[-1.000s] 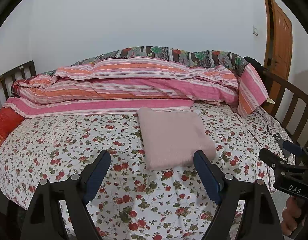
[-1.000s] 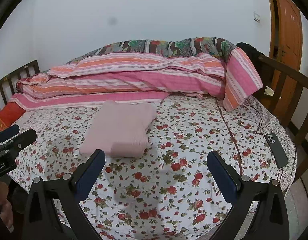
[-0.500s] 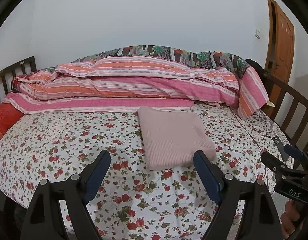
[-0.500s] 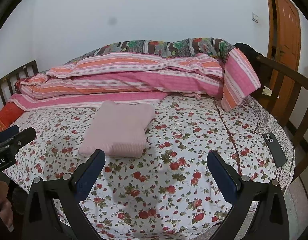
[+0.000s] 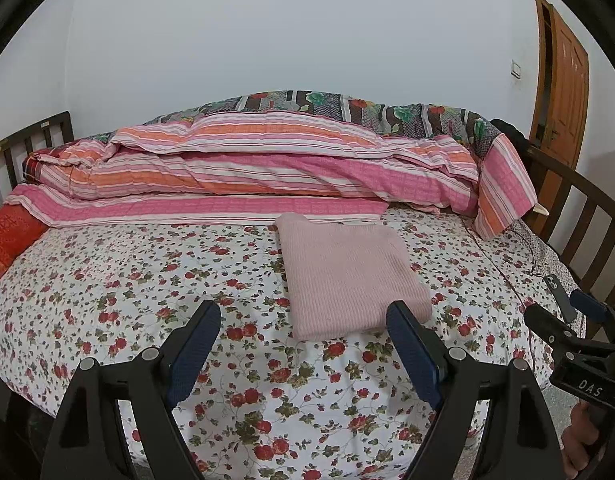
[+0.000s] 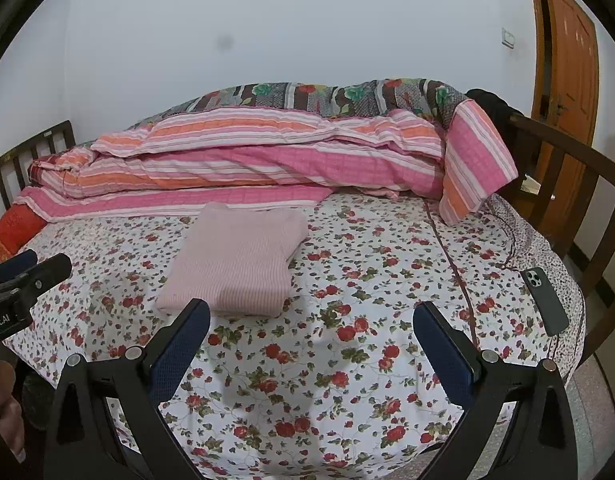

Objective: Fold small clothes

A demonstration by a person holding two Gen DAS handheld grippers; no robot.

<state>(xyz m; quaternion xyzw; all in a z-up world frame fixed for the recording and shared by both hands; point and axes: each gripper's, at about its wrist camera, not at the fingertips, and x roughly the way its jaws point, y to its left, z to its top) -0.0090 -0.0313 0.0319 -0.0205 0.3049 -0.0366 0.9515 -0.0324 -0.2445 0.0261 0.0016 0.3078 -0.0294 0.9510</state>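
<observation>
garment: pale pink ribbed knit garment [image 5: 347, 276] looks folded already, probably done
left gripper [image 5: 303, 352]: jaws spread, empty
right gripper [image 6: 311, 344]: spread too
tip: just square the edges

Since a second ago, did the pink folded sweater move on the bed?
No. The pink folded sweater still lies with its far edge just in front of the striped quilt, as before. Only the cameras shifted slightly.
</observation>
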